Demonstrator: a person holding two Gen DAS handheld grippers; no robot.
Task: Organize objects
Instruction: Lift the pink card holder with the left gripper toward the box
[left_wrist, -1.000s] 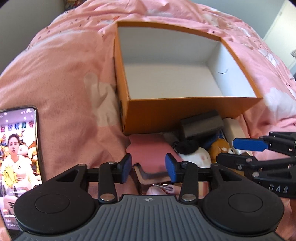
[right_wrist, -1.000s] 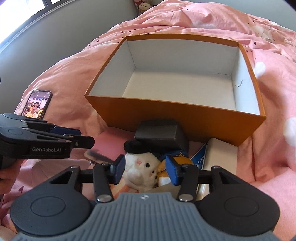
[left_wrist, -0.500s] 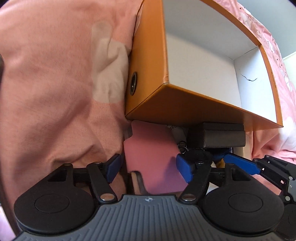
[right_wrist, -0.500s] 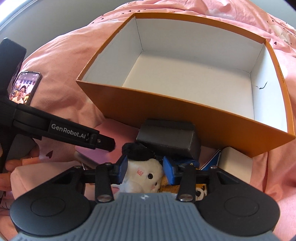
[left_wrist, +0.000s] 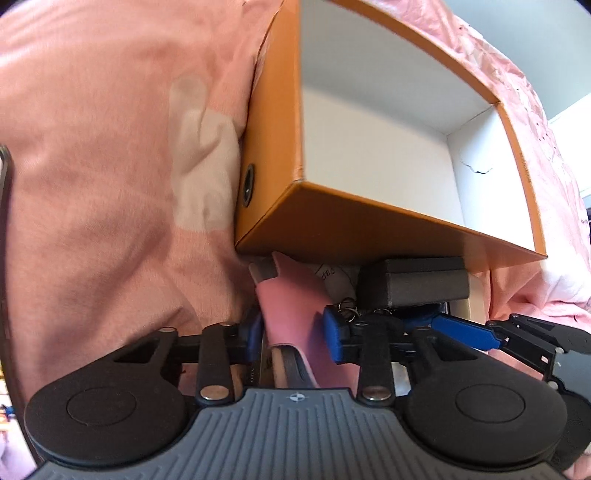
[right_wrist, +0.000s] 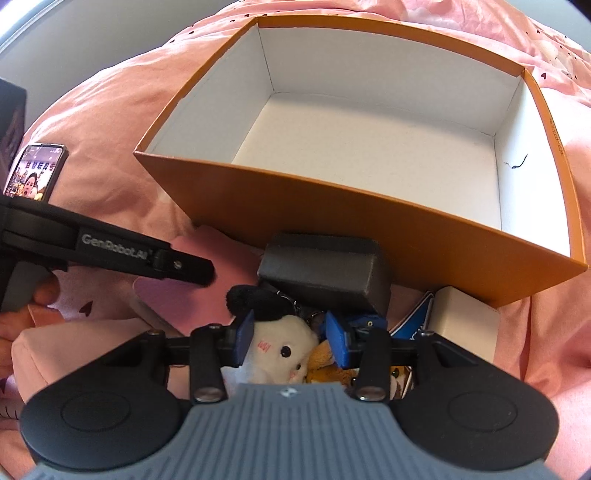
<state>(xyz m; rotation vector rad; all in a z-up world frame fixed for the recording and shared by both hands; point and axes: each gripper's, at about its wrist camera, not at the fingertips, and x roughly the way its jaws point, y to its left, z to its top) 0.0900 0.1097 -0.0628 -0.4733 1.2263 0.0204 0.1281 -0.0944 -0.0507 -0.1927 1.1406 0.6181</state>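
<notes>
Bedding (left_wrist: 110, 184): both grippers angled down, L jaws closing.

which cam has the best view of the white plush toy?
Right wrist. The white plush toy sits between the right hand-held gripper fingers with its face, eye and black ear visible. In the left wrist view it can't be made out: the pink pouch and black box fill that area.

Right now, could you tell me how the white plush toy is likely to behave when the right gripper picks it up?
The white plush toy looks soft, so it will probably squash between the right gripper pads. It seems light. A keyring near it may tangle with its neighbours, possibly dragging the orange plush.
</notes>
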